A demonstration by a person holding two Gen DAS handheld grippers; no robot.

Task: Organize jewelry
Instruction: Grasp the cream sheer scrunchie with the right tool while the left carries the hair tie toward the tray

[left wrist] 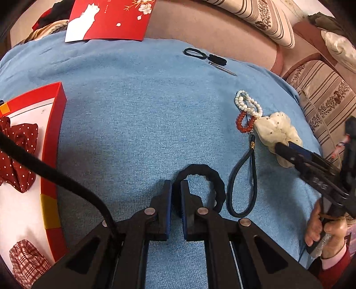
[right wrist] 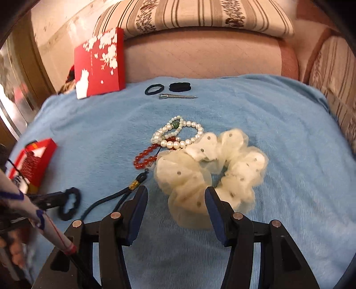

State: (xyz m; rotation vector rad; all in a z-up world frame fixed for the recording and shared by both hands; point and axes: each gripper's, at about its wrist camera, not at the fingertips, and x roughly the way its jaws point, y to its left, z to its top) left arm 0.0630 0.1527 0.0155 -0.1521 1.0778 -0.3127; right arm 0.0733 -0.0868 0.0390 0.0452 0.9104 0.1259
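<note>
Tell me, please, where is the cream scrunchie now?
The cream scrunchie lies on the blue cloth at the centre of the right wrist view, just ahead of the open right tool, touching the pearl bracelets.

Blue blanket [right wrist: 267,124] spread flat. Lying on it: cream scrunchie [right wrist: 211,169], pearl bracelets [right wrist: 178,133], red beads [right wrist: 146,155], dark cord [left wrist: 243,184], black scrunchie [left wrist: 207,177], two black hair ties [right wrist: 166,87], metal clip [right wrist: 178,96], red box [left wrist: 53,142], red card [left wrist: 111,20].
</note>
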